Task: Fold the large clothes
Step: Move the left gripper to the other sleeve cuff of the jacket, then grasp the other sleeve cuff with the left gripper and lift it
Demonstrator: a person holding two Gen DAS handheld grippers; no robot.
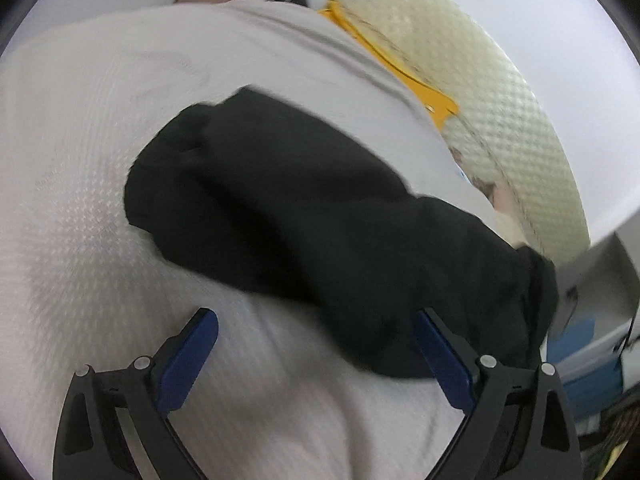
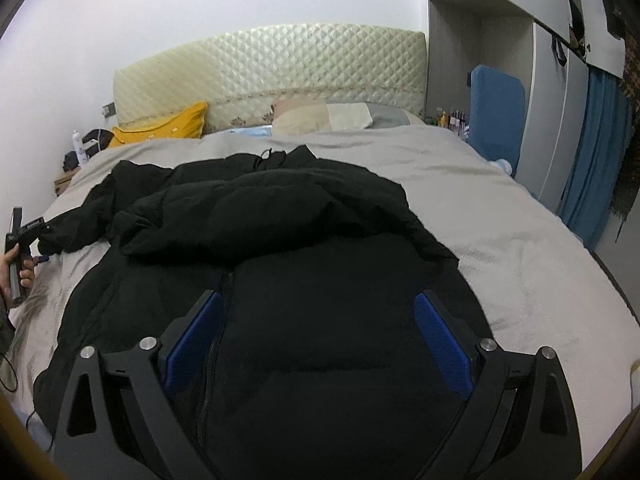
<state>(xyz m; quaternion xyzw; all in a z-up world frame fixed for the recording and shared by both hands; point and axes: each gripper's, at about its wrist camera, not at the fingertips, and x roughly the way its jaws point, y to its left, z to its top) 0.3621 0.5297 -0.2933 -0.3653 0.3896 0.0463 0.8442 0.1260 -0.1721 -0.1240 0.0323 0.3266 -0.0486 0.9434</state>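
Note:
A large black puffer jacket (image 2: 304, 280) lies front-up on the grey bedspread (image 2: 500, 216), its zipper (image 2: 224, 280) running down the middle and one sleeve folded across the chest. My right gripper (image 2: 316, 332) is open and empty, hovering just above the jacket's lower body. My left gripper (image 1: 316, 344) is open and empty above the bedspread (image 1: 100, 160), with the jacket's black sleeve (image 1: 288, 208) stretched out ahead of it and touching its right finger. The left gripper also shows at the left edge of the right wrist view (image 2: 24, 236), next to the sleeve end.
A quilted cream headboard (image 2: 272, 60) stands at the far end with a yellow pillow (image 2: 168, 124) and beige pillows (image 2: 320, 116). A grey wardrobe (image 2: 500, 40), a blue board (image 2: 496, 108) and blue curtain stand at the right. A nightstand with bottles (image 2: 78, 148) stands at the left.

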